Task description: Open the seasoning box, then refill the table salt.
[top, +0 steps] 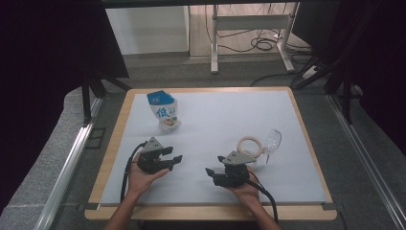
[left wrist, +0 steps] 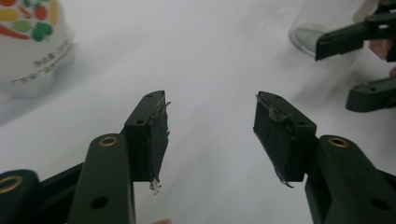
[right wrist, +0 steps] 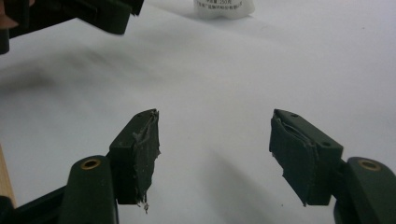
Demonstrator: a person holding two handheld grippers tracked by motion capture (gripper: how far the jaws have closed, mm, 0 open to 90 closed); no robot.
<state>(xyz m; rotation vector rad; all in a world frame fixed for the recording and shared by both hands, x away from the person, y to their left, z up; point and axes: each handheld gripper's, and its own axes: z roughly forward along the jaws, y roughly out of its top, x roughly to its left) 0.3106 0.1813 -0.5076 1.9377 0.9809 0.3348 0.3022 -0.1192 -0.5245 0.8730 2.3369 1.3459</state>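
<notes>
White table sheet (top: 215,143) — left gripper (top: 174,160) and right gripper (top: 210,173) low, facing each other, both open, empty.

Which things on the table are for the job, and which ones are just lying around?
Likely for the job (nearest the open, empty grippers):
- clear glass, lying on its side
- tape roll
- left gripper, nothing between its jaws
- right gripper, nothing between its jaws

Likely just lying about for now:
- white pouch, standing farther back
- metal frame on the floor beyond the table

Open table middle (top: 215,124); pouch (top: 165,112) stands far left, glass (top: 272,141) and ring (top: 250,144) right.
</notes>
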